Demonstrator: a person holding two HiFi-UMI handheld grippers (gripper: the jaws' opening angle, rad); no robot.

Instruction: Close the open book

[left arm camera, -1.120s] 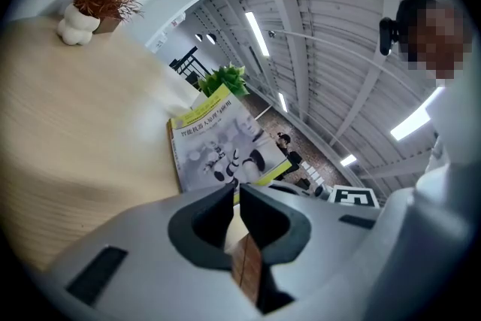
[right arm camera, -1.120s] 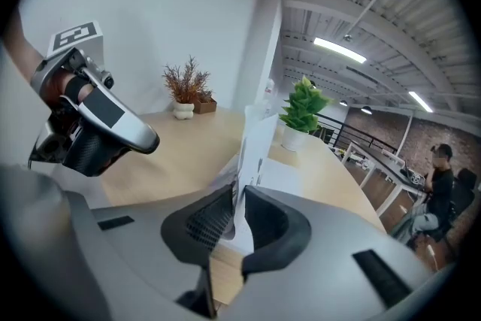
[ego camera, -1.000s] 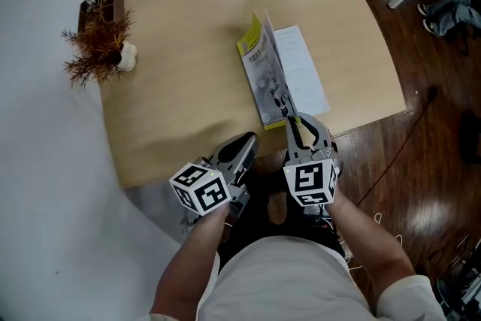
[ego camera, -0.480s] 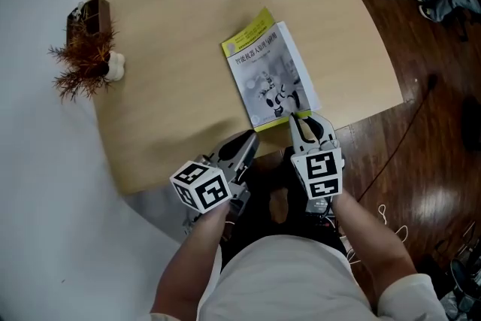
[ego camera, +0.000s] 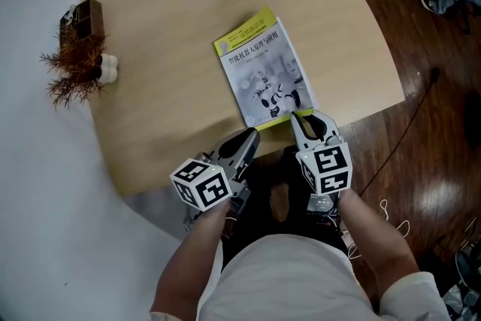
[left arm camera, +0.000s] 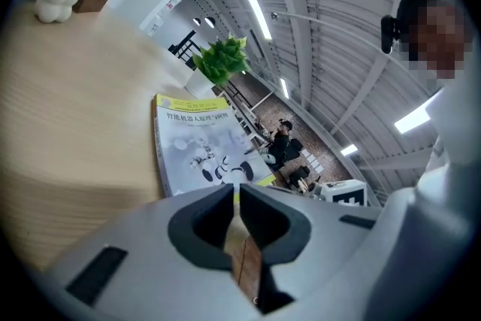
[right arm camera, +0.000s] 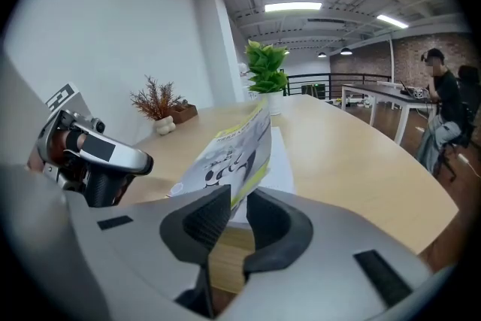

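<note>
Release step, closing nearly done. Right gripper (right arm camera: 239, 199) is opening its jaws; the near corner of the grey-and-yellow paperback book (right arm camera: 234, 148) is standing between them, leaning on one pad and clear of the other. Left gripper (left arm camera: 234, 195) is keeping its jaws together, empty, just short of the book's near edge. Ahead of the right jaws, the cover is hanging slightly raised over white pages on the pale wooden table (ego camera: 161, 94). Judgement: next move is calling for a straight pull-back off the corner, letting the cover drop flat without dragging the book.
</note>
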